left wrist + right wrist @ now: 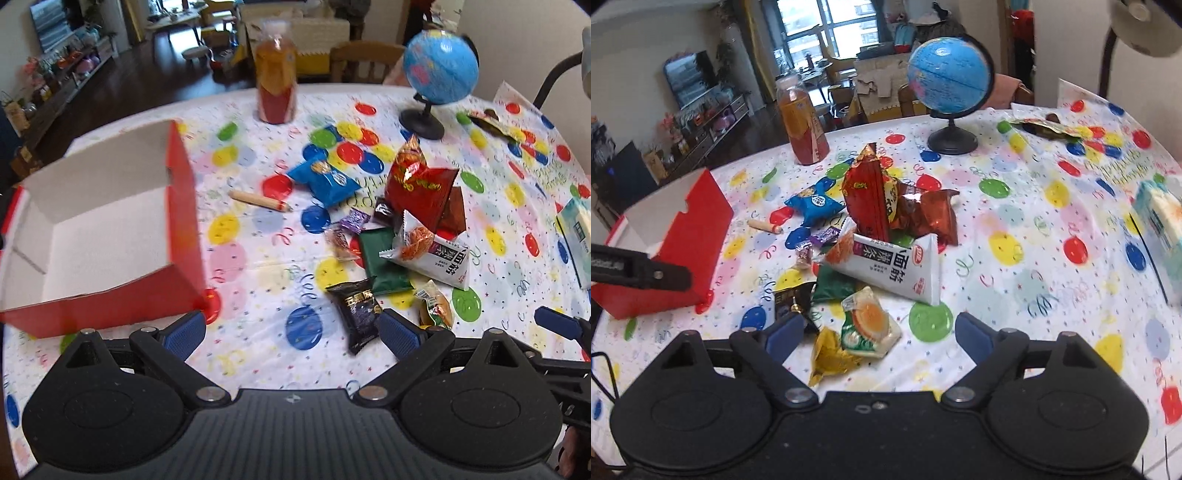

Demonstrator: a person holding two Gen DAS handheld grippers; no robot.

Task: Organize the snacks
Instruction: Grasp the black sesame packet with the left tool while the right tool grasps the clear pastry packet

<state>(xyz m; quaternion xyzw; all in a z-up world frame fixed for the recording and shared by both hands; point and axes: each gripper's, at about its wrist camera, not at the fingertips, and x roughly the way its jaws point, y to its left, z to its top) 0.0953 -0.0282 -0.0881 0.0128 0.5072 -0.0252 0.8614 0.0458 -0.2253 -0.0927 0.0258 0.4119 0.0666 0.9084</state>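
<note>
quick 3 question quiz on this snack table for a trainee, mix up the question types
1. True or false: the red box already holds snacks.
2. The globe stands on the table: A) upright on its base, B) tipped onto its side, C) inside the box.
3. Name the non-snack item lying between the box and the blue packet.

Key
1. False: its white inside is bare.
2. A
3. The wooden pencil.

Both the left gripper and right gripper are open, holding nothing.
</note>
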